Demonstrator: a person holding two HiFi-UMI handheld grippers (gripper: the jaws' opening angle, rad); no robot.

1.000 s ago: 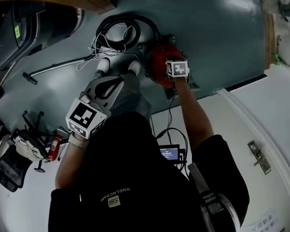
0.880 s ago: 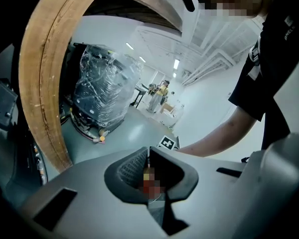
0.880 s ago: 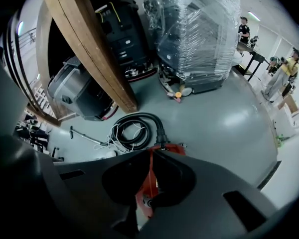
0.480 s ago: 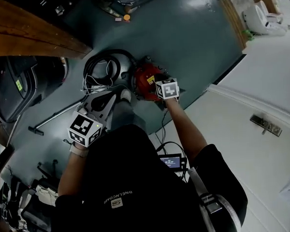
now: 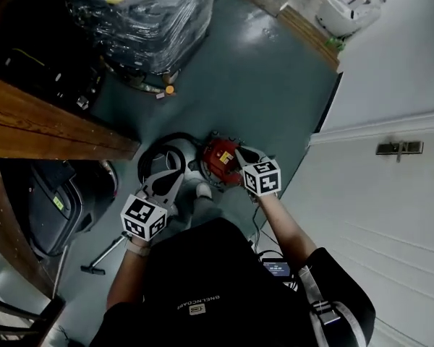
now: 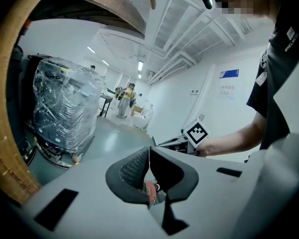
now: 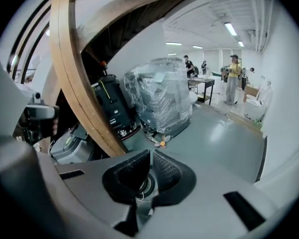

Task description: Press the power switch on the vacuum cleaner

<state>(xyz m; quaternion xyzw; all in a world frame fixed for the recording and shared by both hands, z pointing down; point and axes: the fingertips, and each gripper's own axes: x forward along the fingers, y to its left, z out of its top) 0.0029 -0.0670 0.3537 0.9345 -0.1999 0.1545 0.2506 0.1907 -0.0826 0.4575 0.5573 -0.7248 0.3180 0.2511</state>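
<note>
In the head view the red vacuum cleaner [image 5: 218, 162] stands on the grey-green floor, with its black hose [image 5: 159, 152] coiled at its left. My right gripper [image 5: 239, 155] hangs over the vacuum's right edge, jaws shut and empty. My left gripper [image 5: 178, 172] is over the hose beside the vacuum, also shut with nothing in it. In the left gripper view the left gripper [image 6: 149, 151] points across the room; a bit of the red vacuum [image 6: 149, 191] shows below its pads. The right gripper [image 7: 151, 154] has the hose [image 7: 146, 184] under it. The switch is not visible.
A plastic-wrapped pallet [image 5: 141, 20] stands beyond the vacuum. A wooden beam [image 5: 50, 130] crosses the left side, with a dark machine [image 5: 47, 201] under it. A white door [image 5: 390, 194] is at the right. A metal wand [image 5: 105, 254] lies on the floor. People stand far down the room.
The head view has risen and tilted forward, so the vacuum looks smaller and farther. The right gripper has come up off the red vacuum body; both grippers now point level across the room.
</note>
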